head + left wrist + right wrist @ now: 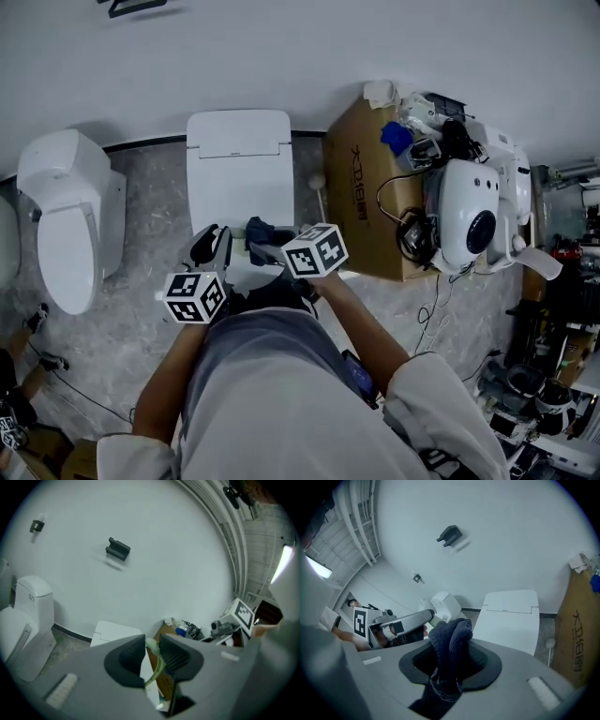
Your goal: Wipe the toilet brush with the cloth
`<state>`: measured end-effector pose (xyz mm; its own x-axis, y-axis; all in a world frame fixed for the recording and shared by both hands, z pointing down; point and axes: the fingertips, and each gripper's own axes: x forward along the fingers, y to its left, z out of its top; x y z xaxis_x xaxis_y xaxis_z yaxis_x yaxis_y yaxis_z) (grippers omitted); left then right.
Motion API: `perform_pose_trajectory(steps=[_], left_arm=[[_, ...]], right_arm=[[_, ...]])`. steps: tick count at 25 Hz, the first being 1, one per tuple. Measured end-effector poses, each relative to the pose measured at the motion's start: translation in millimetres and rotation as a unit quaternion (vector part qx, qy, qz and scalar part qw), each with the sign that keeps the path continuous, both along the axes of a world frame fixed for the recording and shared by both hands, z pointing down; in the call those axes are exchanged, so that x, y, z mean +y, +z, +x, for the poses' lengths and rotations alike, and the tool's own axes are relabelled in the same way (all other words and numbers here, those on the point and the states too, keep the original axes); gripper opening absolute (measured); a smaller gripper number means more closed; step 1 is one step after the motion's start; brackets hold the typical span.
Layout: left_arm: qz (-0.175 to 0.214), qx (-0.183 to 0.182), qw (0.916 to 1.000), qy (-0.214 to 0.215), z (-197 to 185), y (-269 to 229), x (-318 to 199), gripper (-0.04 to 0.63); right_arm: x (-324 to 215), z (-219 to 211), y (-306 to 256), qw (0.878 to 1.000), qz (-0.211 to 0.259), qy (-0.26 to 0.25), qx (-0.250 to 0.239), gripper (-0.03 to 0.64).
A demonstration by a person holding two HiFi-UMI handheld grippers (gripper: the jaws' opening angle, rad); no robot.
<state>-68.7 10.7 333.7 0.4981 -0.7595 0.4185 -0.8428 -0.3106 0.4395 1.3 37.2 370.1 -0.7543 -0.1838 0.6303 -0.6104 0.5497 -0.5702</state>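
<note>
My left tool (152, 657) is clamped on a thin pale-green handle, which I judge belongs to the toilet brush (159, 665). My right tool (451, 663) pinches the bunched dark-blue cloth (450, 641). Wiping pressure could twist that handle loose or drag the cloth free. The cardboard box (577, 634) beside the toilet (511, 620) carries dark print I can't read.

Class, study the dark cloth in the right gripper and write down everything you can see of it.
The cloth is dark navy with a knitted, ribbed look, soft and fairly thick. It is bunched into folds rather than spread flat. The right gripper is shut on it. The jaws pinch its middle, a rounded bunch stands up past them, and a ragged end hangs below. In the head view it is held in the air in front of the closed white toilet. Only the jaws can be seen touching it.
</note>
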Motion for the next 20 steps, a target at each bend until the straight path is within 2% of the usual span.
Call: perform_pose_trajectory(steps=[10,15,20], left_arm=[[0.009,0.019,0.9986,0.047,3.9,-2.1,3.6,0.000],[0.019,0.011,0.9976,0.066,2.1,-7.2,4.0,0.000],[0.051,0.009,0.9962,0.070,-3.9,-27.0,0.8,0.000]], right_arm=[[4.6,-11.4,-26.3,0.999,0.047,0.013,0.008,0.110],[5.7,-16.7,-44.1,0.997,0.051,0.044,-0.032,0.110],[1.2,-15.1,-57.9,0.994,0.073,0.070,-0.037,0.110]])
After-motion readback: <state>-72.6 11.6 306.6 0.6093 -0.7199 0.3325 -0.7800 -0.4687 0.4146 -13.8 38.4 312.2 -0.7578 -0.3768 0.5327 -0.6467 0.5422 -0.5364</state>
